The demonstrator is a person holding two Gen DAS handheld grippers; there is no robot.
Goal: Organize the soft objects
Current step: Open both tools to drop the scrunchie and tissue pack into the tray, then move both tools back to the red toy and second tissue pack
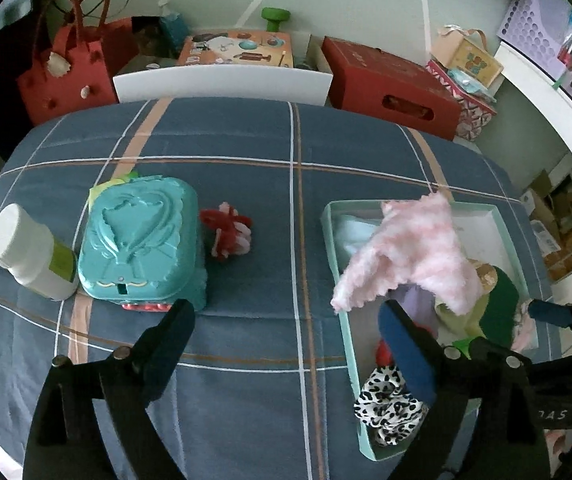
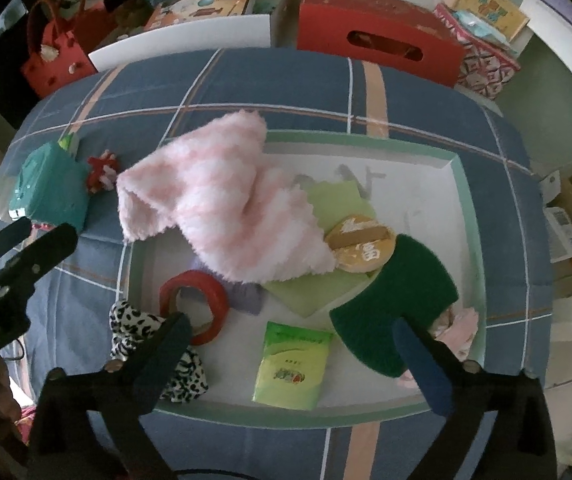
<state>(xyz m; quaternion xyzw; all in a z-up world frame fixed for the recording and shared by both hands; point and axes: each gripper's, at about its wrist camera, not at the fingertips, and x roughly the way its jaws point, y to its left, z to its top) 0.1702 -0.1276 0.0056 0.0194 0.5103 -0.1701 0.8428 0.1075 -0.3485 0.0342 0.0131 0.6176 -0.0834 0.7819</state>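
Observation:
A shallow mint-rimmed tray [image 2: 458,168] lies on the blue plaid cloth. In it are a fluffy pink-and-white cloth [image 2: 221,204] draped over its left rim, a green sponge [image 2: 402,300], a leopard-print scrunchie [image 2: 181,372], a red ring [image 2: 205,292], a green packet [image 2: 292,366] and a light green cloth [image 2: 338,200]. My right gripper [image 2: 292,344] is open and empty above the tray's near side. My left gripper [image 1: 286,328] is open and empty over the cloth, left of the tray [image 1: 330,224]. A red-and-white pompom [image 1: 227,234] lies on the cloth beside a teal box [image 1: 137,240].
A white bottle [image 1: 25,248] lies left of the teal box. Behind the table are a white chair back [image 1: 221,80], a red bag [image 1: 65,68], a red box [image 1: 394,84] and a patterned box [image 1: 474,108]. A white shelf [image 1: 546,80] runs along the right.

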